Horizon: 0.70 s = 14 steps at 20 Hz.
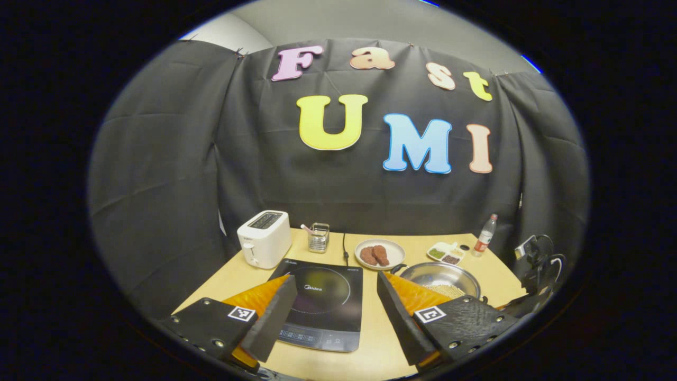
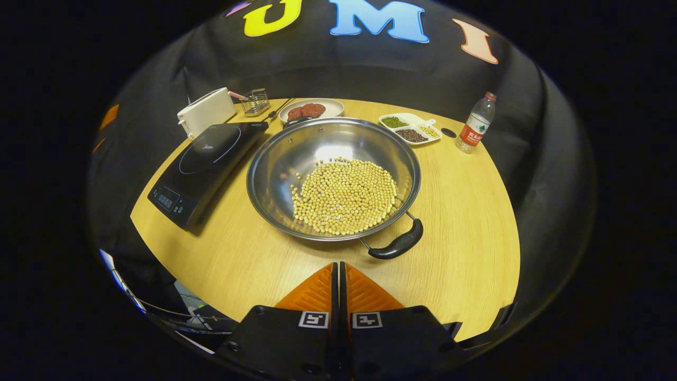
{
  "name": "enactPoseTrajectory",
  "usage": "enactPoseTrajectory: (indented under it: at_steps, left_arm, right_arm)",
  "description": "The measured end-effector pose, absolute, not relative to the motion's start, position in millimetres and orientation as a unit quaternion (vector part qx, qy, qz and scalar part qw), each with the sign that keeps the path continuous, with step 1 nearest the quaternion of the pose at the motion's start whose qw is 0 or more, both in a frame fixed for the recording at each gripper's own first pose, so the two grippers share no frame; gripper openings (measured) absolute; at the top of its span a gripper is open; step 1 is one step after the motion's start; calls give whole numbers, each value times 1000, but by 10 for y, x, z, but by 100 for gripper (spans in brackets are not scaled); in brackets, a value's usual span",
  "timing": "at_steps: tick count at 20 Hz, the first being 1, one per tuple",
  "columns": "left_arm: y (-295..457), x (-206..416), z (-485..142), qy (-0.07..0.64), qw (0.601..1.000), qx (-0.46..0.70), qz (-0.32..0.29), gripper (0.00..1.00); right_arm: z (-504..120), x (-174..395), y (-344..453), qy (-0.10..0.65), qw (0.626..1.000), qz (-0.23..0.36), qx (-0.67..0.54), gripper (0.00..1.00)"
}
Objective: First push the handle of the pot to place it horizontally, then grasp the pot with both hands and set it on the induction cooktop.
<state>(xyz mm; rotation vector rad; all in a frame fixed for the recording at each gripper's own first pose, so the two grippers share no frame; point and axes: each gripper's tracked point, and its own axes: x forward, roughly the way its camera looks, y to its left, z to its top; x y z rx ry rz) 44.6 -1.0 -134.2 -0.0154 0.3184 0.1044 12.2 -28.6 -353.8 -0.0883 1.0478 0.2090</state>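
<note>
Pot (image 2: 334, 177), steel, holding soybeans (image 2: 344, 197): on table (image 2: 465, 233), just right of induction cooktop (image 2: 207, 166); near handle (image 2: 398, 245) angled. Right gripper (image 2: 339, 275): fingers closed together, empty, short of handle. Left gripper (image 1: 336, 296): spread wide, empty, above cooktop.

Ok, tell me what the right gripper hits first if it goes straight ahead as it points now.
Likely the pot's near black handle, just right of the line of the shut right gripper, or the pot rim beside it; depth is unclear.

White toaster (image 2: 205, 111), plate of meat (image 2: 311, 109), divided dish (image 2: 411, 128), water bottle (image 2: 476, 123)
</note>
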Motion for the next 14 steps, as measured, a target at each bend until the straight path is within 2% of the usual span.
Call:
enactPoseTrajectory:
  at_steps: [3,5,9,12,13,14]
  left_arm:
    - [-44,455,-1286,160,986,3,57,89]
    - [-92,451,-1274,160,985,12,57,97]
    - [-271,494,-1299,165,985,15,53,89]
    - [-414,501,-1300,168,985,8,50,89]
    - [-453,510,-1302,169,984,8,48,93]
    - [-494,509,-1325,169,984,9,46,89]
  right_arm:
    - [-3661,193,-349,506,856,98,-44,2]
    - [-3736,232,-372,514,850,103,-46,2]
    - [-3834,291,-370,526,843,106,-41,2]
    - [-3826,344,-348,523,844,113,-35,2]
    - [-3836,355,-352,523,844,115,-34,2]
    - [-3833,370,-344,524,843,115,-30,2]
